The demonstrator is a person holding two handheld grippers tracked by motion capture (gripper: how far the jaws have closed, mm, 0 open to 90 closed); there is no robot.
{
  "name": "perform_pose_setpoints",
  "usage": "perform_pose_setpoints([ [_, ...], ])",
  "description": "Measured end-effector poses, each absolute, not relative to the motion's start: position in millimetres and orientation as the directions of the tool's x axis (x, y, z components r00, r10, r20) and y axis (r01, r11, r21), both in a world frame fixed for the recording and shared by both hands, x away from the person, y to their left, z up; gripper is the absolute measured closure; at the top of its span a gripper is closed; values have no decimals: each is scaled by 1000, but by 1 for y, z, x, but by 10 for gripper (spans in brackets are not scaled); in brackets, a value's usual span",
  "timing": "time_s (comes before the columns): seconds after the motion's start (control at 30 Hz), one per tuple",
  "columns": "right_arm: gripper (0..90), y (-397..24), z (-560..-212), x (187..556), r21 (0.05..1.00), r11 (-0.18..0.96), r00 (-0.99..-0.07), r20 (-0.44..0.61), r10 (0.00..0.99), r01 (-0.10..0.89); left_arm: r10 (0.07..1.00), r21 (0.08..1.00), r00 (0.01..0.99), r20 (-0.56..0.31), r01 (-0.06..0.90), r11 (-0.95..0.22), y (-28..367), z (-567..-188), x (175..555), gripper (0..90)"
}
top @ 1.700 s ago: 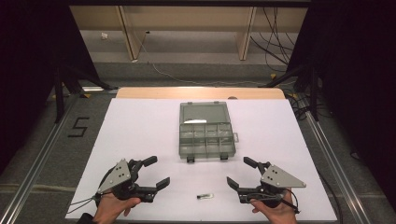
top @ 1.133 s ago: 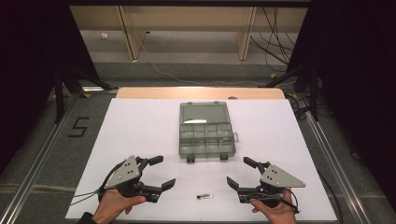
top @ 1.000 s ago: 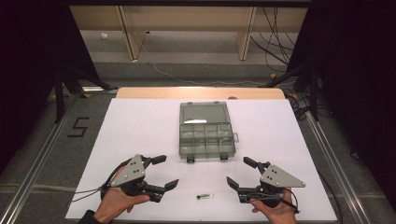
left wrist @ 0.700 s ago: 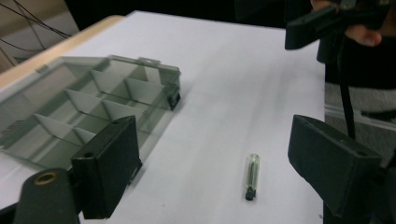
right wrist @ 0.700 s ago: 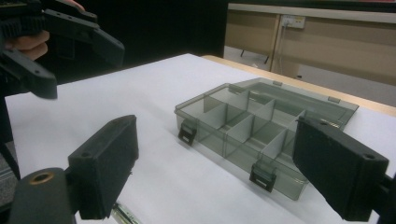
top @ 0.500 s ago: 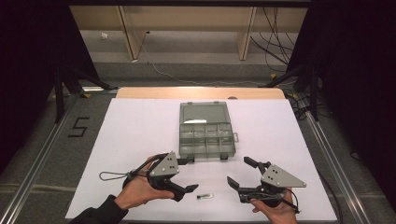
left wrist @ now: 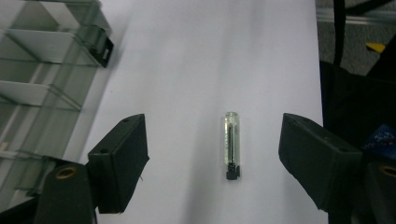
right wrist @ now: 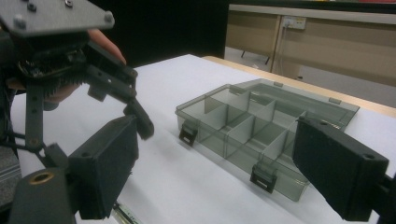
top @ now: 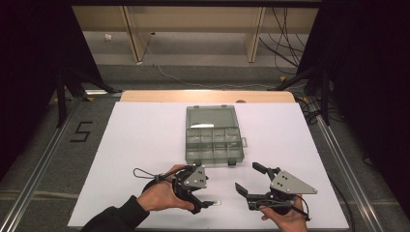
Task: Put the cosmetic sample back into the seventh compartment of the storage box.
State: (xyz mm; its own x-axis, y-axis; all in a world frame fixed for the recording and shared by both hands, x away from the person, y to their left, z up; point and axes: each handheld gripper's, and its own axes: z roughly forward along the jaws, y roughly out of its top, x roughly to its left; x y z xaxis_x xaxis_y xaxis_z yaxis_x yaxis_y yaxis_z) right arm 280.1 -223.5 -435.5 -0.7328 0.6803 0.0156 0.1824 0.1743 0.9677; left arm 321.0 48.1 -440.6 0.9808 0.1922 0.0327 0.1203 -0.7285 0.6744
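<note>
Pickup is barely begun: left gripper (left wrist: 212,154), jaws just closing yet wide, straddles the untouched vial (left wrist: 232,145) at lower centre; right gripper (top: 254,180) waits open, empty, organizer box (top: 212,134) unfilled.

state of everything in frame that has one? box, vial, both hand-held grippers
Compartment box: lid open, laid flat behind; visible compartments look empty; front latches undone.
Clear vial: lying flat on the white table, black cap on, untouched.
Left hand-held gripper: over the vial, jaws have just been closing, vial between them but pads not on it yet.
Right hand-held gripper: open, holding nothing, near the table's front edge.
</note>
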Motion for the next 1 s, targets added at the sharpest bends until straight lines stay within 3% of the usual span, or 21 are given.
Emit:
perform_pose_setpoints([
  [0.13, 155, -223, -436, 280, 968, 176, -734, 14, 679, 181, 149, 632, 988, 49, 85, -770, 38, -444, 323, 269],
  [0.33, 155, -224, -436, 282, 972, 178, -733, -10, 680, 152, 140, 592, 990, 12, 106, -799, 24, -452, 322, 311],
  [0.67, 155, -224, -436, 282, 972, 178, -734, -11, 679, 151, 86, 486, 996, -8, 78, -870, 10, -461, 324, 492],
  [1.0, 155, -224, -435, 282, 973, 178, -736, -12, 677, 148, 112, 439, 993, -41, 118, -891, 5, -466, 327, 710],
])
